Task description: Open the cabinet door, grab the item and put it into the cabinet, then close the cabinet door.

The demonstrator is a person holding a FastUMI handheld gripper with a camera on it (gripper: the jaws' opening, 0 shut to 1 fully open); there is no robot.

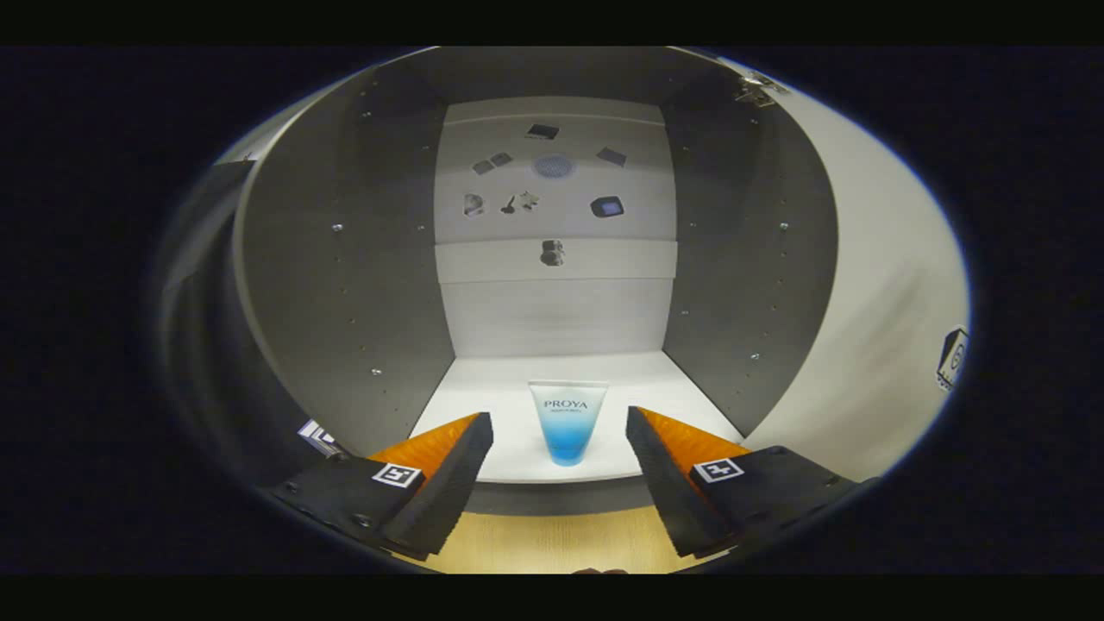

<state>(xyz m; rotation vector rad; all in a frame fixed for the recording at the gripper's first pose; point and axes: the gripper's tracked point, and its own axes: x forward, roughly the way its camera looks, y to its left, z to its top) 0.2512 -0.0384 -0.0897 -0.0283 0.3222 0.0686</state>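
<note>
From my seat, reading left to right: the left wall of the cabinet (345,285) stands grey and dotted with peg holes, and I cannot make out a door on that side. In the middle, the tube (568,423) stands on its cap on the cabinet's white floor, just inside the front lip, upright and apart from both walls. My tongs (559,470) are spread wide and empty, one finger on each side of the tube and nearer to me than it, touching nothing. To the right, the door (871,345) hangs swung fully open, its hinge showing at the top.

I judge the tube is placed and the step in hand is backing out to shut the door. To do it well I would draw the tongs straight back along their own line, keeping them spread so neither finger clips the tube, which looks tall, narrow and easy to topple. Once well outside over the worktop (552,539), I would come round behind the door's outer edge and push it gently, slowing near the frame so the jolt does not tip the tube.
</note>
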